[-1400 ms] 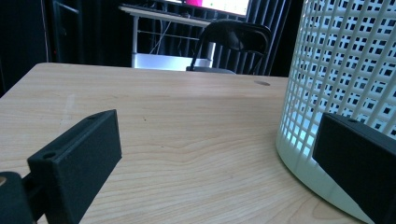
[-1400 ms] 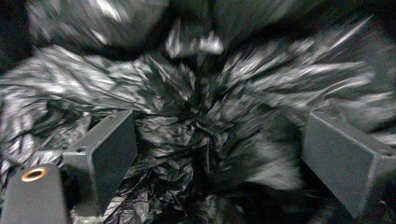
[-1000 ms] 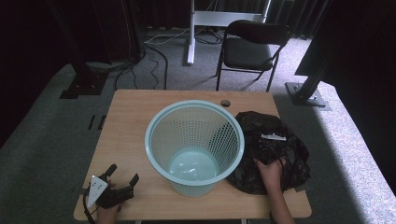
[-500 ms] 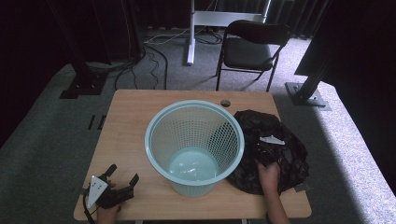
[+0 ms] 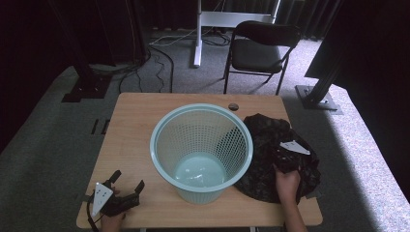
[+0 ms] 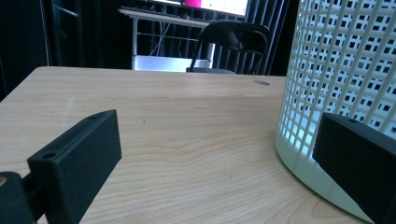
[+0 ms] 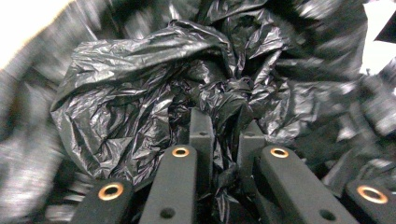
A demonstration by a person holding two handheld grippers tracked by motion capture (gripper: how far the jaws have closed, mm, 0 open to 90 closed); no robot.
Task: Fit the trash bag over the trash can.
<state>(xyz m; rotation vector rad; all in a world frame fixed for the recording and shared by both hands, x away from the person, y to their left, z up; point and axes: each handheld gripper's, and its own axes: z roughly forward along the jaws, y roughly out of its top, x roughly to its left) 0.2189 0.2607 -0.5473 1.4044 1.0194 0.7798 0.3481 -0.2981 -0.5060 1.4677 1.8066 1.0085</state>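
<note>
My right tool (image 7: 224, 135), jaws just closed pinching the black bag (image 5: 270, 145), has the basket (image 5: 200, 150) directly at its left; the left tool (image 5: 126, 182) rests open, empty.

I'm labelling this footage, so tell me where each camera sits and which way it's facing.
High view: above the table's near edge, facing forward and down; both hands, left gripper.
Left gripper view: low over the table, along its open jaws.
Right gripper view: along jaws pinching the black bag.
Shared: the basket, in high and left gripper views.
</note>
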